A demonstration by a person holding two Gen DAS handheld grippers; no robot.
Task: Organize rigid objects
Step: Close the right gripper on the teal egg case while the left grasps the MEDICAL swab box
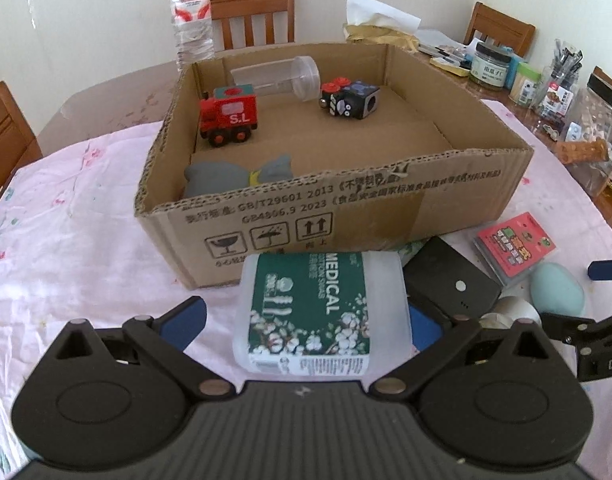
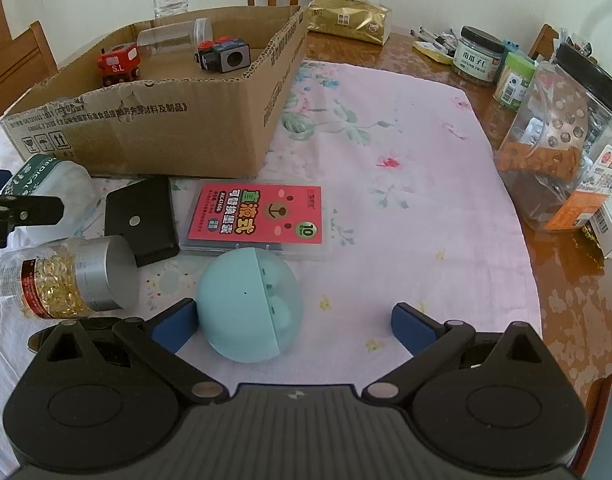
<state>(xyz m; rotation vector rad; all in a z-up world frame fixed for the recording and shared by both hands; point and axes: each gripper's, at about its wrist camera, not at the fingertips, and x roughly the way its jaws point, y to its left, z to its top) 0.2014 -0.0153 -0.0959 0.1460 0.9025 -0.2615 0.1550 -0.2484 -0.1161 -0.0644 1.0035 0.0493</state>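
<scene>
here the left gripper (image 1: 304,322) straddles the cotton swab box (image 1: 319,312) unclenched; right gripper (image 2: 292,326) released.

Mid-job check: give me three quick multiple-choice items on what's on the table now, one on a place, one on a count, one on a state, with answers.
1. Where is the red toy train?
A. inside the cardboard box
B. on the cloth beside the box
C. in a gripper

2. How many toy vehicles are in the box?
A. one
B. two
C. four

3. How does the left gripper stand to the medical swab tub?
A. clamped on it
B. open, with the tub between its fingers
C. shut beside it

Answers: 1 A, the train stands on the box floor. 2 B, the red train and a black vehicle. 3 B, gaps show between the pads and the tub.
</scene>
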